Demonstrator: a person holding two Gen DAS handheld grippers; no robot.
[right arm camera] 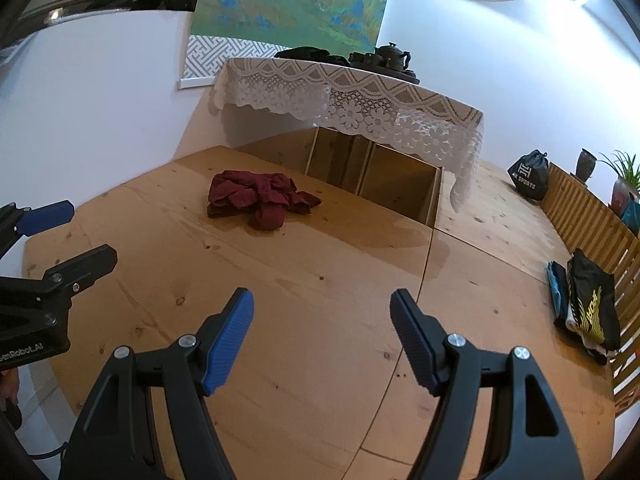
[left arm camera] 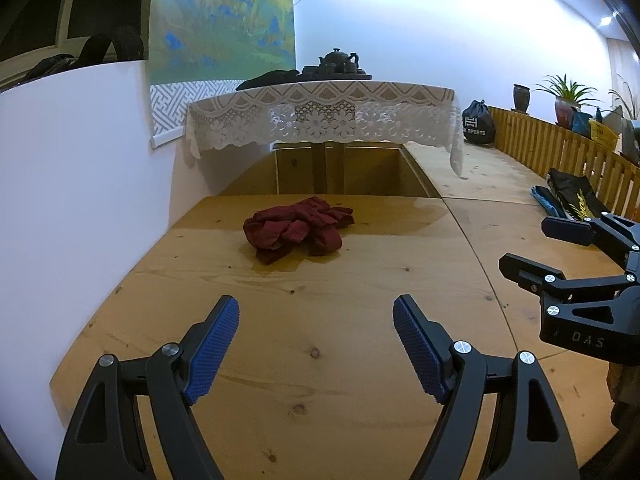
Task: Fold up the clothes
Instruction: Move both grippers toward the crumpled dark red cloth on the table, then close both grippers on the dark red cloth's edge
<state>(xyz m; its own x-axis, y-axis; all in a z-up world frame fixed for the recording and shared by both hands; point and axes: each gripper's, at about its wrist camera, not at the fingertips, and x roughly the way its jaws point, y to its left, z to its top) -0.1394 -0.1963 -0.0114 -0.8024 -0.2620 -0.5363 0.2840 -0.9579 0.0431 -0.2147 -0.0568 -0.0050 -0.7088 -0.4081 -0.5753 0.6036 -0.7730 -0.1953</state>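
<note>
One dark red garment (left arm camera: pixel 298 229) lies crumpled in a heap on the far part of the wooden platform (left arm camera: pixel 320 340), a little left of centre and just in front of the open recess under the lace-covered table (left arm camera: pixel 324 116); bunched as it is, with no edge or corner laid flat, it looks dropped there as the piece waiting to be folded, so the folding itself is not yet begun. Two grippers hang over the near boards, both aimed at the heap and well apart from it. The left gripper (left arm camera: pixel 316 338) has its blue pads spread wide with only bare wood between them, and the right gripper (right arm camera: pixel 322 334) stands equally wide and just as empty; held this way, they seem ready for a two-point pickup of the cloth. At the far right, against the slatted wooden fence (right arm camera: pixel 592 220), a small stack of folded clothes (right arm camera: pixel 584 300) sits out of the working space, probably finished work; at least two pieces show, one black and one blue. One black drawstring bag (right arm camera: pixel 530 176) rests further back.
</note>
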